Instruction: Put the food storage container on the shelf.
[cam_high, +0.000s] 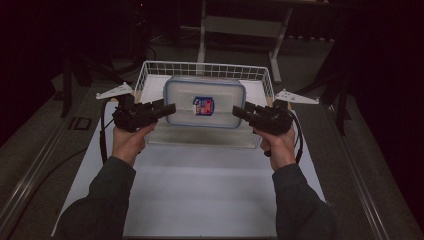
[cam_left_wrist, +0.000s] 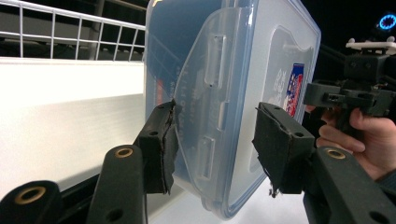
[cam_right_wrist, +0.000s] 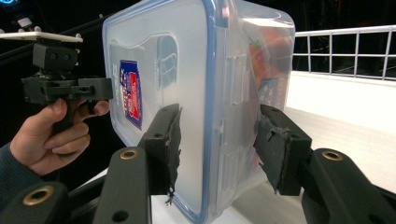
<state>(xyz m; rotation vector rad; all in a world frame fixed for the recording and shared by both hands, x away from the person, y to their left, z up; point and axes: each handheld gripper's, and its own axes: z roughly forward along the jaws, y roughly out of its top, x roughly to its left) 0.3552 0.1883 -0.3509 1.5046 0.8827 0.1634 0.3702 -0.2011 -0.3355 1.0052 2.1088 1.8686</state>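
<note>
- Gripping one short end each, the left claw (cam_high: 170, 108) and the right claw (cam_high: 237, 111) hold a clear plastic container (cam_high: 205, 104) between them, with its blue-rimmed lid facing up in the high view.
- The container hangs above the white table (cam_high: 200, 200), toward its far edge, just in front of and partly over a white wire basket (cam_high: 150, 70) that stands at that edge.
- In the left gripper view the pads (cam_left_wrist: 161, 149) clamp across the lid rim and the end wall beside a locking flap; the right gripper view shows the same pinch at the other end, pads (cam_right_wrist: 170, 140) pressing lid and wall.
- It looks light: thin see-through walls, and what lies inside cannot be made out beyond some colour behind the wall.
- The plastic is stiff but smooth, so it is likely slippery under the worn foam pads; a level, even squeeze from both ends should keep it from twisting out.
- The rim is probably the best place to hold, being the stiffest part. The hinged flaps could flex or pop open if a pad bears on them.
- The printed sticker (cam_high: 203, 106) on the lid marks its middle.
</note>
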